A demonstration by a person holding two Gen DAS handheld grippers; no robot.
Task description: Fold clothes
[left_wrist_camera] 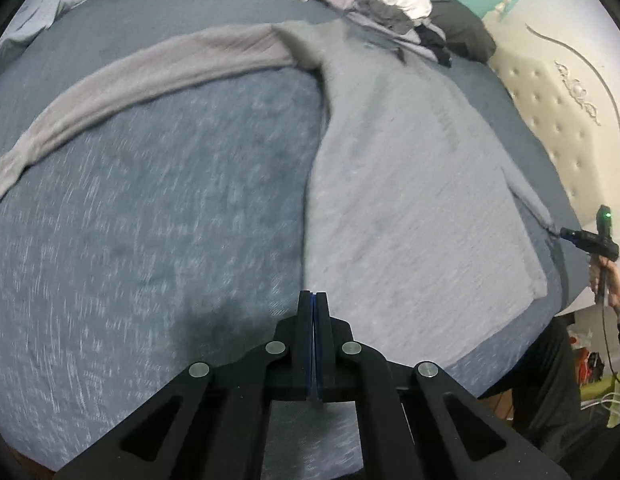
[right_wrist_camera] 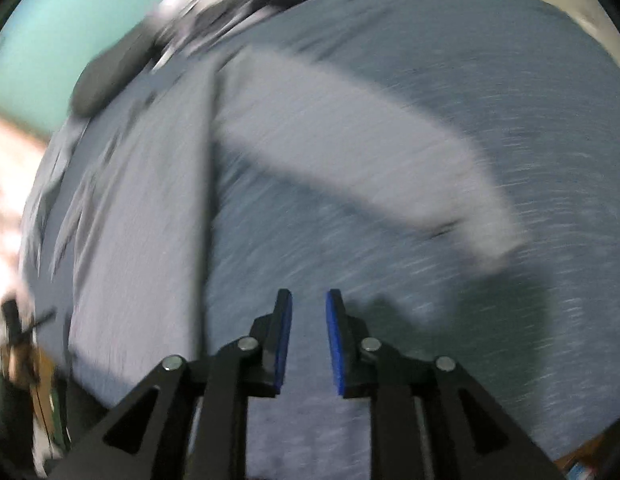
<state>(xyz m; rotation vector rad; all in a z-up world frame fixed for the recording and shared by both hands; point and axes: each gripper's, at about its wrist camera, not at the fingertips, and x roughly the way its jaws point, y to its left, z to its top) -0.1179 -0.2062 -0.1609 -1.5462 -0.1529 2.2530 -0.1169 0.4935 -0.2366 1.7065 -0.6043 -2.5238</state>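
A light grey long-sleeved sweater (left_wrist_camera: 410,200) lies flat on the bed, one sleeve (left_wrist_camera: 150,80) stretched out to the left. My left gripper (left_wrist_camera: 313,293) hovers over the sweater's near left edge, shut, with nothing between its pads. At the far right edge, a hand holds my right gripper (left_wrist_camera: 563,234) by the sweater's other side. The right wrist view is blurred: the sweater's body (right_wrist_camera: 142,220) is on the left and a sleeve (right_wrist_camera: 350,140) arcs to the right. There my right gripper (right_wrist_camera: 308,294) is open over the sheet between them, holding nothing.
The bed (left_wrist_camera: 150,240) has a blue-grey heathered sheet. A pile of mixed clothes (left_wrist_camera: 382,4) and a dark pillow (left_wrist_camera: 458,28) lie at its far end. A cream tufted headboard (left_wrist_camera: 550,100) stands on the right. The person's dark trousers (left_wrist_camera: 550,380) are at the near right corner.
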